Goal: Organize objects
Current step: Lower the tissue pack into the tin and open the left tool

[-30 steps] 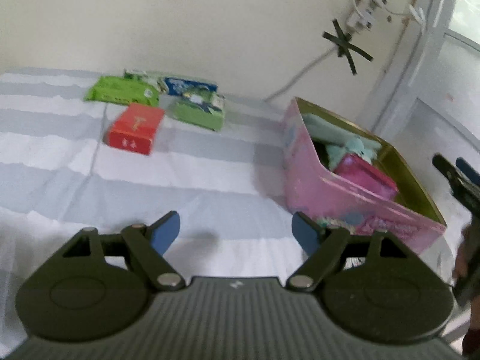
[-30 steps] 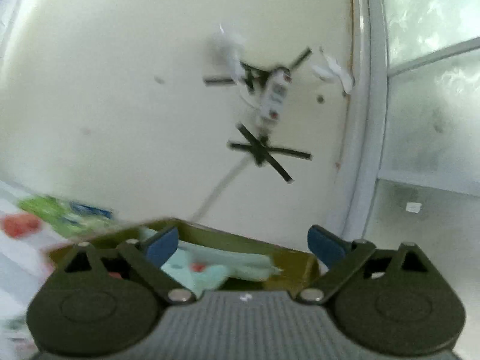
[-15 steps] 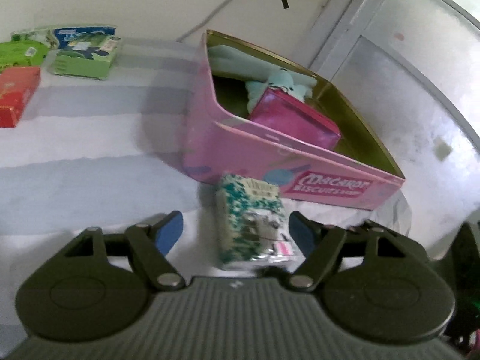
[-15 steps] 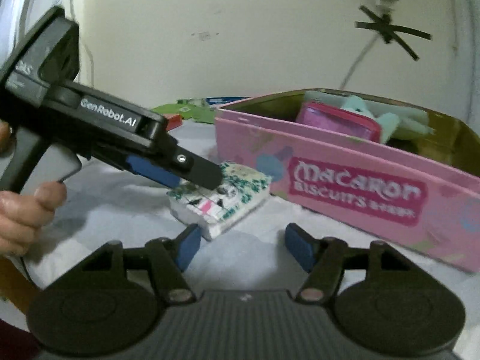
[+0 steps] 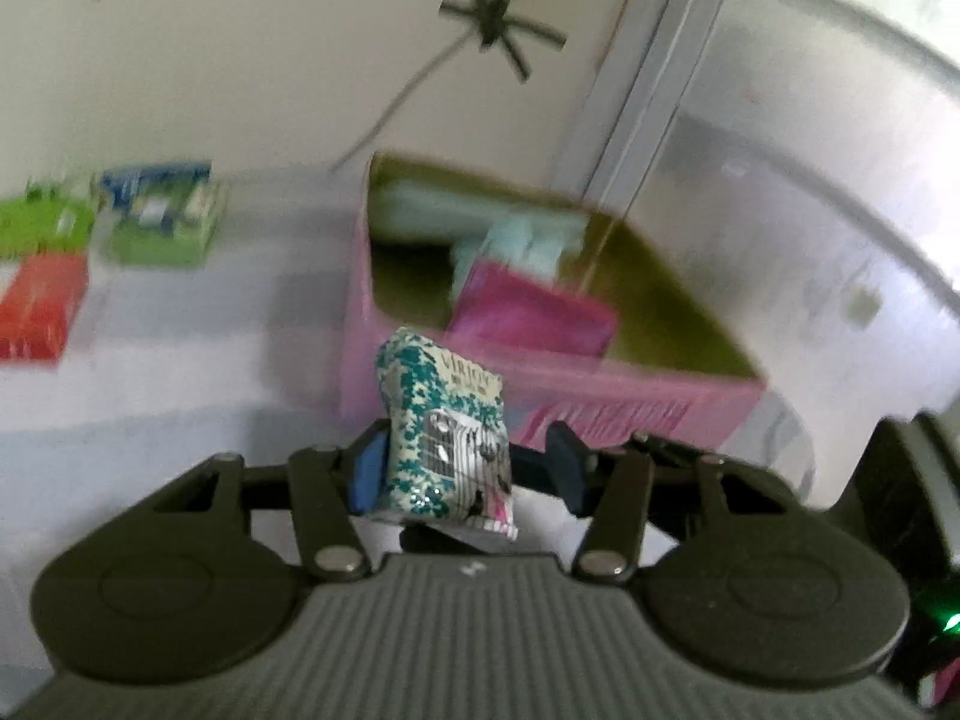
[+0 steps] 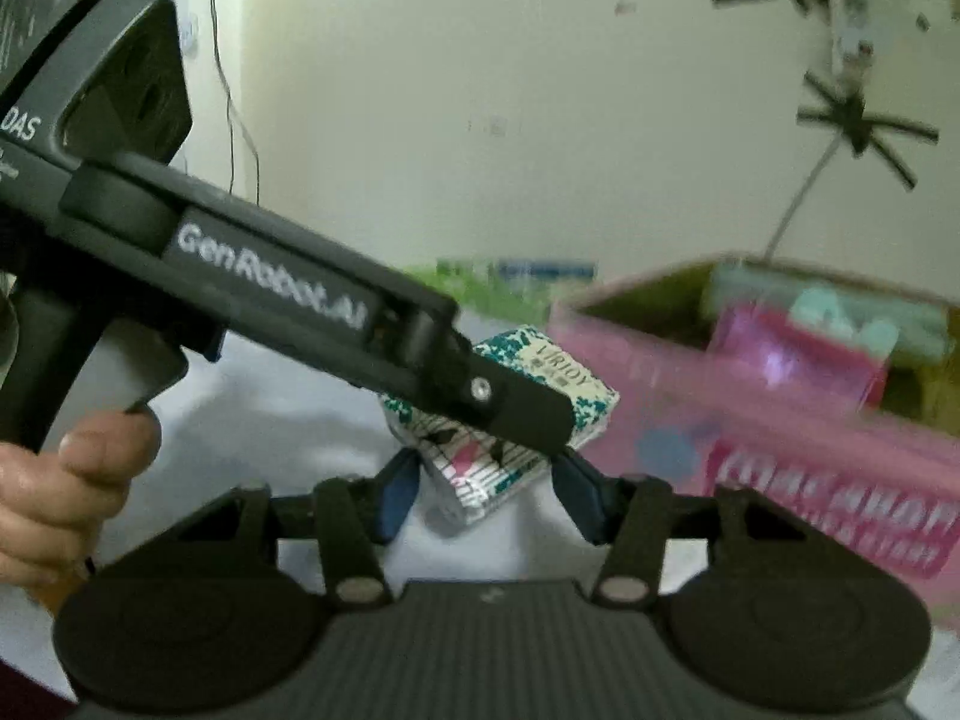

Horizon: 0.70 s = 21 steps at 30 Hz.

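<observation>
A teal-and-white patterned tissue pack (image 5: 447,432) sits between the jaws of my left gripper (image 5: 462,468), which is shut on it and holds it lifted in front of the pink biscuit tin (image 5: 630,396). In the right wrist view the same pack (image 6: 510,420) hangs from the left gripper's finger (image 6: 516,408), just beyond my right gripper (image 6: 486,495), which is open around it without touching. The tin (image 6: 780,444) holds a magenta pack (image 5: 534,318) and pale teal packs (image 5: 528,240).
On the striped cloth at the far left lie a red pack (image 5: 39,306), a green pack (image 5: 162,234) and a blue-topped pack (image 5: 156,180). A wall with a taped cable (image 5: 498,24) stands behind; a window frame (image 5: 654,78) is to the right.
My left gripper has closed on the tissue pack and lifted it off the cloth toward the tin. My right gripper has moved in close under the pack.
</observation>
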Available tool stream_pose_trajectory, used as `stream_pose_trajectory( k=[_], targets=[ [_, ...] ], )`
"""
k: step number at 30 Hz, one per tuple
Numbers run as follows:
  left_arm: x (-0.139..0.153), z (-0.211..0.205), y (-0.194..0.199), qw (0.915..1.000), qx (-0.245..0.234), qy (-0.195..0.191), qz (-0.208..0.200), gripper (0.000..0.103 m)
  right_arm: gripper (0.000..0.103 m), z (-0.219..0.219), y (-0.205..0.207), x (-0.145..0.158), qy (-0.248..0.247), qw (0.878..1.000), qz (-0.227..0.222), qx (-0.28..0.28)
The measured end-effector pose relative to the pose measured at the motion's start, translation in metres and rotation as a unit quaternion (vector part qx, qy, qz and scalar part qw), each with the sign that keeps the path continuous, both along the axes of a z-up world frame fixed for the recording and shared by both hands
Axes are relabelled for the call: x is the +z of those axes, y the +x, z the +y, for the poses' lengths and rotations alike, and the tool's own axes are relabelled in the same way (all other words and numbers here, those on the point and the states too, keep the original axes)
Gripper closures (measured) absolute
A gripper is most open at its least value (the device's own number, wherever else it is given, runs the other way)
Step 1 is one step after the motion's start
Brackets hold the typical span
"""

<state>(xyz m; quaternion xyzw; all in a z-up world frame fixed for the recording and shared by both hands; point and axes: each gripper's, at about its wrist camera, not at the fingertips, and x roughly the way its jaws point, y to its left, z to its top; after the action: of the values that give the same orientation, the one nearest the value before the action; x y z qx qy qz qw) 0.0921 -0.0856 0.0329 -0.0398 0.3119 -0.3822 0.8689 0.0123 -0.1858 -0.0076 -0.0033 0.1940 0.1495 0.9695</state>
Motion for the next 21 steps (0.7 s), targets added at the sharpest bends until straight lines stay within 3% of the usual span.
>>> stream_pose_trajectory(
  k=[6, 9, 11, 13, 16, 21],
  targets=[
    [0.036, -0.032, 0.027, 0.9991, -0.012, -0.021, -0.034, 0.046, 0.053, -0.02, 0.019, 0.039, -0.007, 0.998, -0.05, -0.039],
    [0.031, -0.05, 0.05, 0.9994, -0.007, -0.017, -0.028, 0.046, 0.053, -0.036, 0.039, 0.047, -0.013, 0.998, -0.037, -0.052],
    [0.021, -0.058, 0.068, 1.0, 0.004, -0.005, -0.004, 0.046, 0.052, -0.049, 0.06, 0.046, -0.012, 0.999, -0.005, -0.049],
    [0.008, -0.065, 0.084, 0.9995, 0.024, 0.014, 0.011, 0.038, 0.051, -0.059, 0.078, 0.043, -0.009, 0.998, 0.027, -0.052],
    [0.001, -0.065, 0.092, 0.999, 0.039, 0.016, 0.014, 0.038, 0.042, -0.066, 0.089, 0.04, -0.038, 0.994, 0.019, -0.099],
    [0.014, -0.055, 0.065, 0.9976, 0.047, 0.02, -0.047, 0.032, 0.043, -0.069, 0.056, 0.038, 0.002, 0.993, -0.002, -0.116]
  ],
)
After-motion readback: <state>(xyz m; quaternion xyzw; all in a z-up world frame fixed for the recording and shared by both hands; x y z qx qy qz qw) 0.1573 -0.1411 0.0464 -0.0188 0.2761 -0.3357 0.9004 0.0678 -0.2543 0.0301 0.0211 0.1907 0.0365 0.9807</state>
